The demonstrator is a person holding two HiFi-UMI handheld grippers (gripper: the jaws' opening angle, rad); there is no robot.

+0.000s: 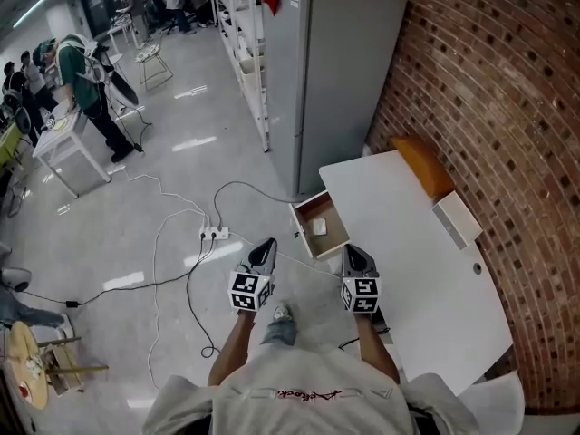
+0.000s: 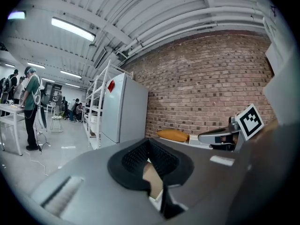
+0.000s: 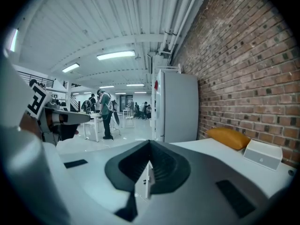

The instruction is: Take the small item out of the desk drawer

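Lying in the open drawer point(image 1: 332, 214) at the tabletop's point(image 1: 408, 243) left edge, the white item point(image 1: 319, 227) sits a little beyond both tongs, apart from them. The left tongs point(image 1: 264, 250) are nearer and left of it, the right tongs point(image 1: 357, 256) nearer and right. Both are closed and empty.

Open floor point(image 1: 258, 220) before the pulled-out drawer point(image 1: 328, 214); refrigerator point(image 1: 335, 62) close behind, desk point(image 1: 408, 243) alongside.

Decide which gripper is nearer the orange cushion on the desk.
Right. The right gripper is by the edge of the desk, on the cushion side of the open drawer. The left gripper is over the floor, beyond the drawer from the cushion.
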